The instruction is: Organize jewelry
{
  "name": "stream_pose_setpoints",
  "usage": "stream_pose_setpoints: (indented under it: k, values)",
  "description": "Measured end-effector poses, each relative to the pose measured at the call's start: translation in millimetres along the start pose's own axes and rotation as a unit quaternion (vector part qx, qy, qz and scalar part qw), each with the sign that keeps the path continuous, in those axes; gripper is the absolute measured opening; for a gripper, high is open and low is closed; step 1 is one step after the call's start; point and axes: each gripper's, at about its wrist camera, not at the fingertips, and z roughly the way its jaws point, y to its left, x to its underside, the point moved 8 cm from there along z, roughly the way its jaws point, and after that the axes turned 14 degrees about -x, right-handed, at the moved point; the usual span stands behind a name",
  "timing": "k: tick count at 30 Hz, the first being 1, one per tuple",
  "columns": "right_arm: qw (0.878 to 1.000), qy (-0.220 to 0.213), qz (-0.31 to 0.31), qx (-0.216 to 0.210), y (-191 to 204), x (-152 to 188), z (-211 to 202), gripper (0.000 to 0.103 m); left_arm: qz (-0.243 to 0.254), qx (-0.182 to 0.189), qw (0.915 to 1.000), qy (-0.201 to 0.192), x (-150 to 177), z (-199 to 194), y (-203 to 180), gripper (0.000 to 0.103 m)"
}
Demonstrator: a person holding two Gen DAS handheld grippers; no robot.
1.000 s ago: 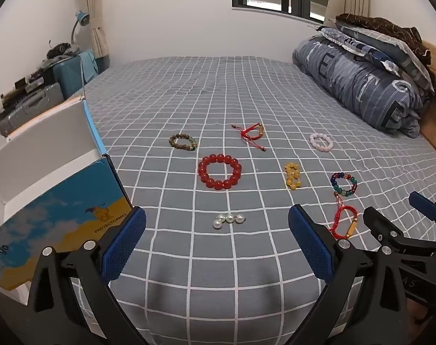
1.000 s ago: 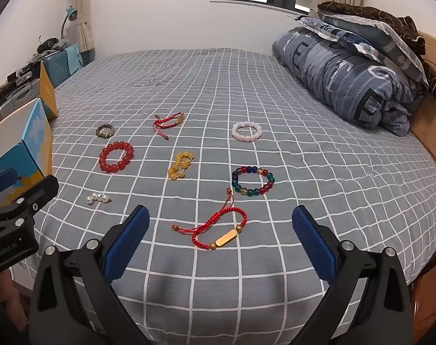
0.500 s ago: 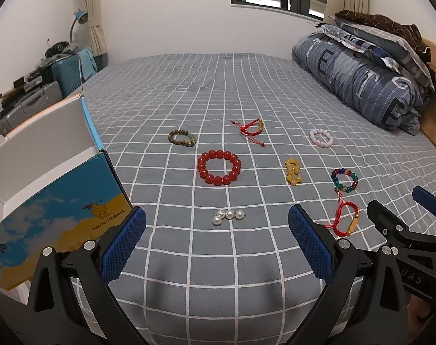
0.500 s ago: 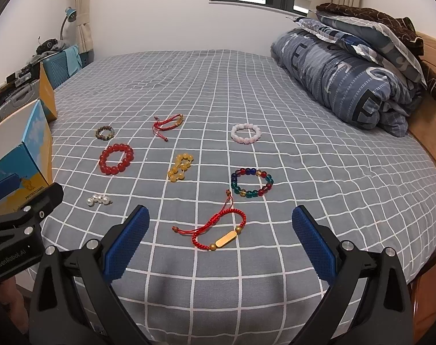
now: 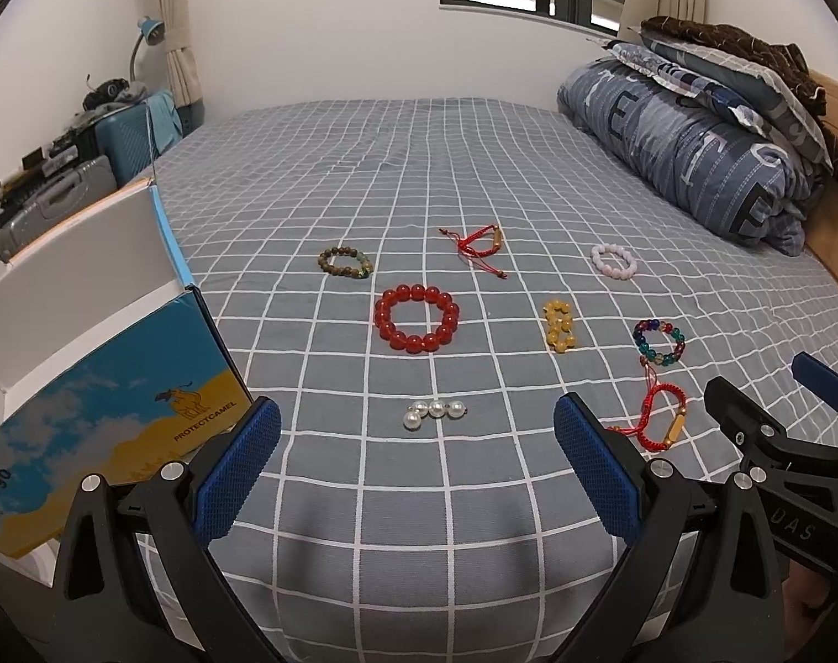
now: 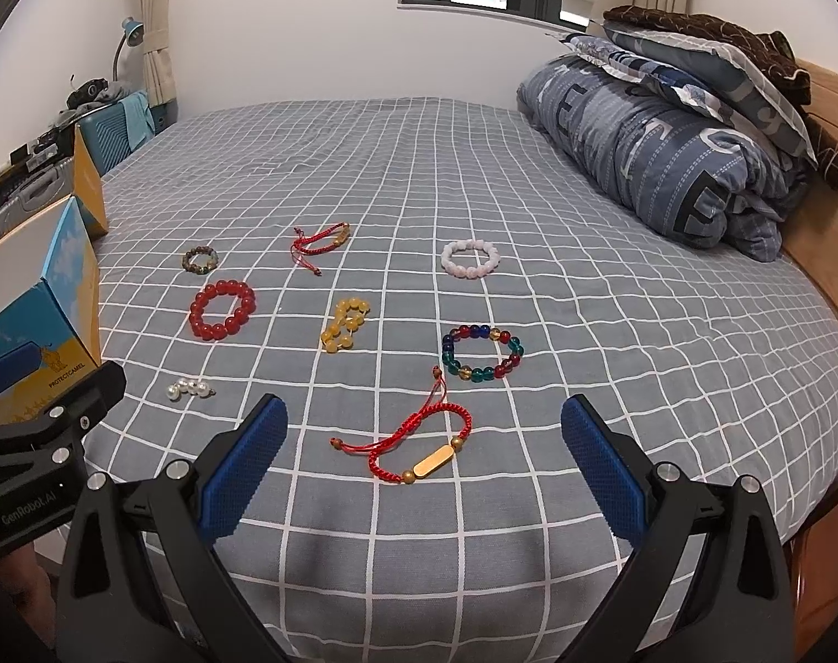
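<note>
Both grippers hover over the near edge of the bed (image 5: 419, 177), nothing held.

Left gripper (image 5: 417, 461): jaws wide apart, empty. Pearl piece (image 5: 433, 411) lies on the sheet between and just ahead of its blue pads (image 5: 236, 475), toward 12 o'clock. Red bead bracelet (image 5: 416, 319) further out at 12. Brown bead bracelet (image 5: 344, 263) at 11. Far red cord bracelet (image 5: 478, 243) at about 12–1. Yellow bead bracelet (image 5: 559, 325) at 1. Open shoe box (image 5: 104, 364) with blue-and-yellow print sits at 9–10, at the bed's left edge.

Right gripper (image 6: 424, 461): jaws wide apart, empty. Near red cord bracelet (image 6: 419, 442) with gold bar lies between its fingers, just ahead, not touched. Multicolour bead bracelet (image 6: 482, 352) at 12–1, near the cord's loose end. Pale pink bead bracelet (image 6: 470, 258) further out at 12. Yellow beads at 11 in this view, red beads and pearls at 10.

All pieces lie apart from each other on the grey checked sheet. Folded duvet (image 6: 656, 143) and pillows at 2 o'clock by the headboard.
</note>
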Motion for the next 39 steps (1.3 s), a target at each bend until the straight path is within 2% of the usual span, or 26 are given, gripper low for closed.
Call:
stream_pose_setpoints:
  k: [39]
  values:
    - [1.000, -0.005, 0.003, 0.004, -2.5, -1.0, -2.2, 0.096, 0.006, -0.010, 0.9999, 0.001, 0.7, 0.8, 5.3, 0.097]
